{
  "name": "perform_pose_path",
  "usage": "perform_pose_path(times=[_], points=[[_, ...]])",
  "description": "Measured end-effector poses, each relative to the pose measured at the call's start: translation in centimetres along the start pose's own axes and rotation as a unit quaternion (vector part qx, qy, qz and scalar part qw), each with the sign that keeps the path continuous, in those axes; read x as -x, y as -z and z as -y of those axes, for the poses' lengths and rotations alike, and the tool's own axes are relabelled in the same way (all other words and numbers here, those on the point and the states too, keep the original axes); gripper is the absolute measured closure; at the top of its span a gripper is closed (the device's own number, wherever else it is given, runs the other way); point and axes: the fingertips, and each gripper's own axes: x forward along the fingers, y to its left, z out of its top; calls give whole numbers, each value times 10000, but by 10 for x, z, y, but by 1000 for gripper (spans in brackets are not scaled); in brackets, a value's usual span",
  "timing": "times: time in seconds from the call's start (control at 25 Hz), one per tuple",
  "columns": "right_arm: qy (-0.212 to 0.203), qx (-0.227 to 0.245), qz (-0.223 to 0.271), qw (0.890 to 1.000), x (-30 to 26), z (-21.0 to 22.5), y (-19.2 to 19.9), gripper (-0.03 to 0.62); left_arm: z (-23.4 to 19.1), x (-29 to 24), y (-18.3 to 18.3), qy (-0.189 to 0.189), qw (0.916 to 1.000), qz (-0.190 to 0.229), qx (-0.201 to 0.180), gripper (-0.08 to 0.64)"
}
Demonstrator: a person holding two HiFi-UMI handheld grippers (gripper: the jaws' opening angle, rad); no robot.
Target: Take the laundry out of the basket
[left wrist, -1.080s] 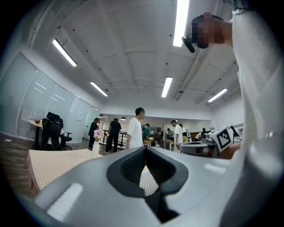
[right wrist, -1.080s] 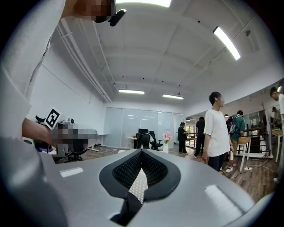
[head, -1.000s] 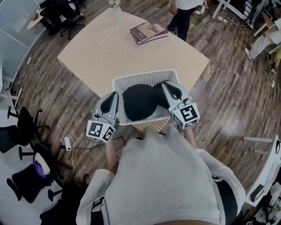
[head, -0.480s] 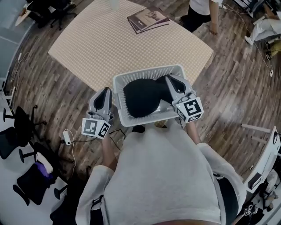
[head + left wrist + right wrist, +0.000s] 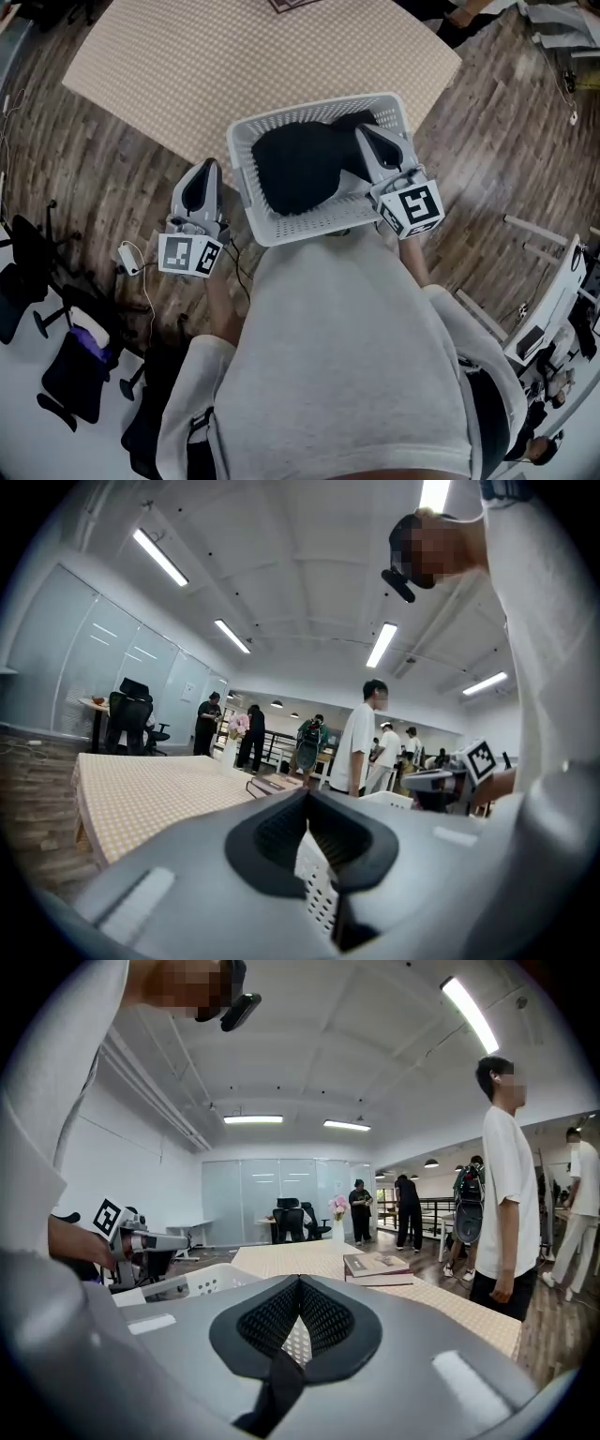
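Observation:
The white perforated basket (image 5: pixel 309 217) sits on the near corner of the checked table (image 5: pixel 187 66). A heap of black laundry (image 5: pixel 291 169) fills it. My right gripper (image 5: pixel 364 131) reaches into the basket's right side over the heap. In the right gripper view its jaws (image 5: pixel 298 1281) are shut, with a strip of black cloth (image 5: pixel 274 1382) pinched between them. My left gripper (image 5: pixel 208 167) hangs over the floor just left of the basket, apart from it. Its jaws (image 5: pixel 306 797) meet at the tips and hold nothing; the basket's wall (image 5: pixel 317 878) shows through the gap behind them.
A stack of books (image 5: pixel 375 1267) lies on the table's far side. A person in a white shirt (image 5: pixel 511 1194) stands right of the table, with others further back. Office chairs (image 5: pixel 28 272) and a power adapter with cable (image 5: pixel 127 258) are on the wooden floor at left.
My left gripper has drifted left and down, away from the basket's left rim. The right gripper stays in the basket on the black cloth. The head view has tipped further down.

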Motion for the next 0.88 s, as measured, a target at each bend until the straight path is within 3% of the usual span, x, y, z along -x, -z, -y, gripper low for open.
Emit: perform_pose_path(times=[0.16,0.36,0.44,0.48,0.52,0.56,0.6,0.68,0.72,0.76,0.8,0.88], points=[[-81,119,-210,9997,-12,-6,12,594,-13,-1,14,-34,9999,-60,148,551],[-304,665,-668,9951,-17,-15,23,594,-12,-5,20,25,9996,-88,272,551],[-493,1225,-936,9868,-20,-23,30,594,-12,-7,18,49,9996,-44,264,551],[-600,1688,-1128,9773,-20,-27,36,594,-11,-7,17,60,9996,-27,258,551],[-716,2254,-1349,9622,-20,-32,44,594,-10,-7,16,67,9997,-18,255,551],[-845,2893,-1598,9400,-20,-37,53,594,-10,-7,15,69,9996,-9,257,551],[-984,3581,-1865,9096,-19,-41,64,594,-10,-6,15,64,9996,1,263,551],[-1259,4874,-2365,8311,-15,-46,88,594,-10,-4,15,39,9996,20,282,551],[-1389,5304,-2548,7965,-13,-47,99,594,-10,-3,15,26,9996,28,292,551],[-1512,5510,-2672,7760,-11,-48,106,594,-10,-2,15,12,9995,36,299,551],[-1619,5523,-2748,7702,-10,-49,112,594,-10,-1,15,1,9995,44,302,551],[-1754,5331,-2841,7774,-7,-50,116,594,-10,1,15,-16,9995,67,309,551]])
